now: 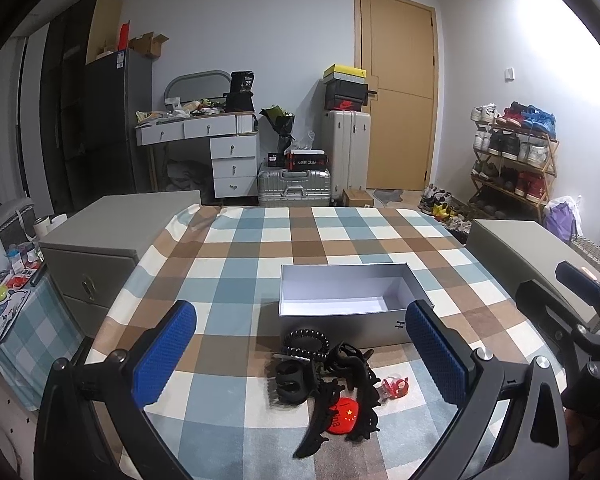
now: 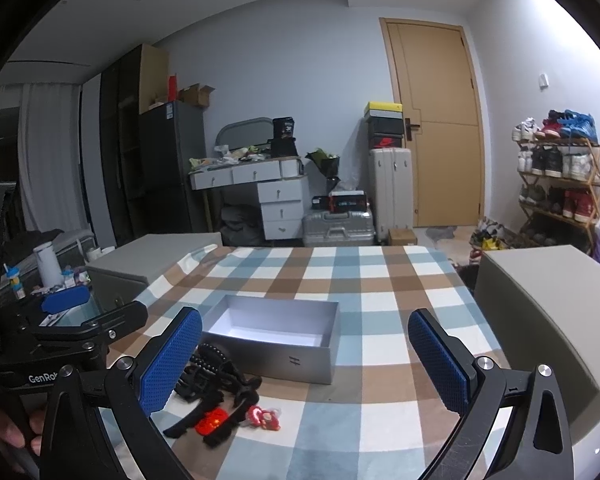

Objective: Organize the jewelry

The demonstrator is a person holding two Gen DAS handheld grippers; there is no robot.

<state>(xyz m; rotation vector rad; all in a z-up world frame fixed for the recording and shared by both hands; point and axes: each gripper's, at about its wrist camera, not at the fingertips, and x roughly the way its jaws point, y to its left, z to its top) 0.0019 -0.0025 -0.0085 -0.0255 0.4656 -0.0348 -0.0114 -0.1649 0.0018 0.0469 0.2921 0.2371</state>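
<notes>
Black clips pile [image 1: 324, 384] sits dead ahead of your left tool [image 1: 300, 356], spread, empty; right tool [image 2: 306, 360] also spread, pile lies off its left; grey box [image 1: 352, 300] just behind.

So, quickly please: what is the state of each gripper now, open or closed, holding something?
Left gripper: open, holding nothing, above the hair clips.
Right gripper: open, holding nothing.
</notes>
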